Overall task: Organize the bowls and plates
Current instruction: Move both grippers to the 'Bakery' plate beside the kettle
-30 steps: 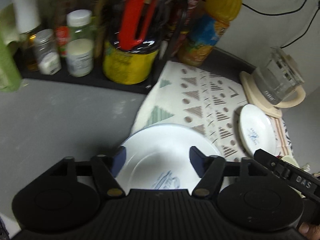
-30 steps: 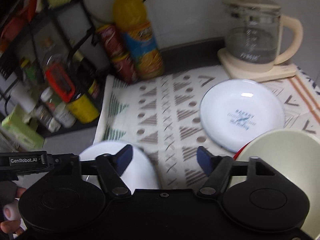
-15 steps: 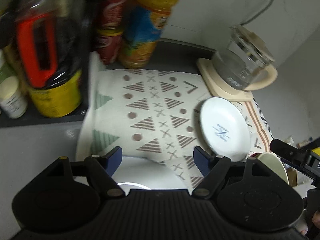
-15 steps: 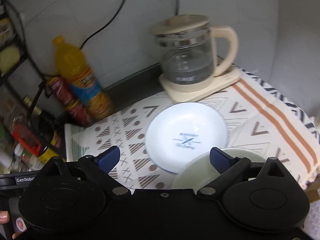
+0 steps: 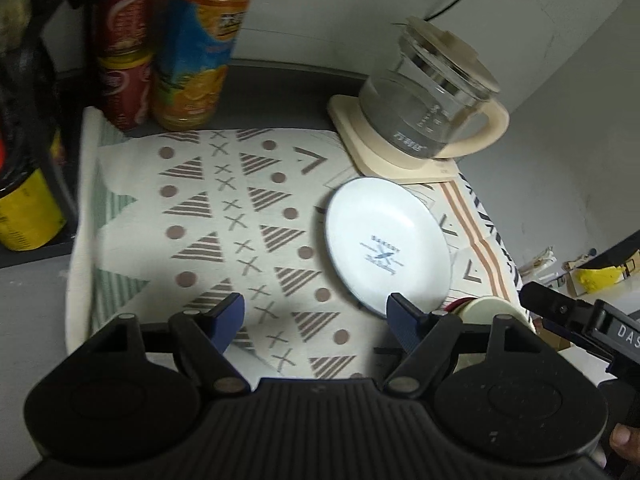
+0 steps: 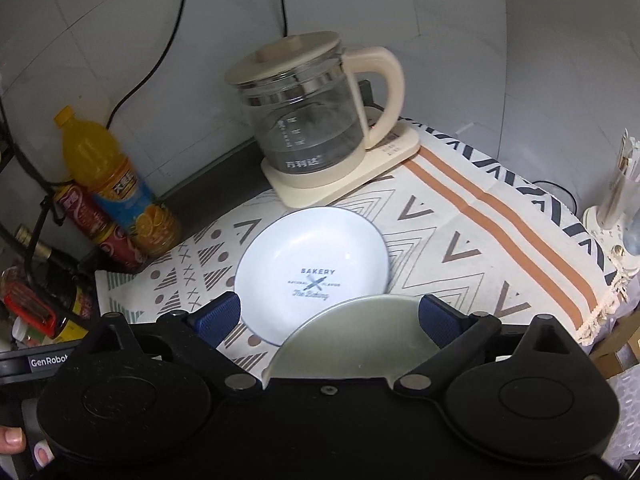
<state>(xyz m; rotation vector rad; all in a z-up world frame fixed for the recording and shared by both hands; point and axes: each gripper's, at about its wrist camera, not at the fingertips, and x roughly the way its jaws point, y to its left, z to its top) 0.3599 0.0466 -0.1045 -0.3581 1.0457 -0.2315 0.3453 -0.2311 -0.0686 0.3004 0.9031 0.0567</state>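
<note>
Left wrist view shows the left gripper [image 5: 316, 316] spread wide and holding nothing, its 2 blue-tipped fingers [image 5: 228, 316] hovering over a patterned cloth [image 5: 224, 216] that covers the tabletop [image 5: 32, 320]. Right of centre in that frame lies a white plate [image 5: 386, 246] printed with a bakery logo, flat on the cloth. Just beyond it, at upper right, a glass kettle [image 5: 428, 108] sits on its cream base. A pale green bowl [image 5: 488, 308] peeks out at the lower right, partly hidden by the gripper body, touching or overlapping the plate's near edge. An orange juice bottle [image 5: 200, 44] and a red can [image 5: 124, 44] stand at upper left.

Right wrist view has the right gripper [image 6: 328, 318] likewise released, fingers well apart with nothing between them. The bowl [image 6: 352, 340] fills the lower middle of the frame directly under the gap, and the plate [image 6: 312, 264] lies just behind it, in the centre. The kettle [image 6: 308, 124] stands behind the plate at upper centre, and the juice bottle [image 6: 108, 184] is at the left. A fingertip [image 6: 12, 438] shows at the lower left corner.
</note>
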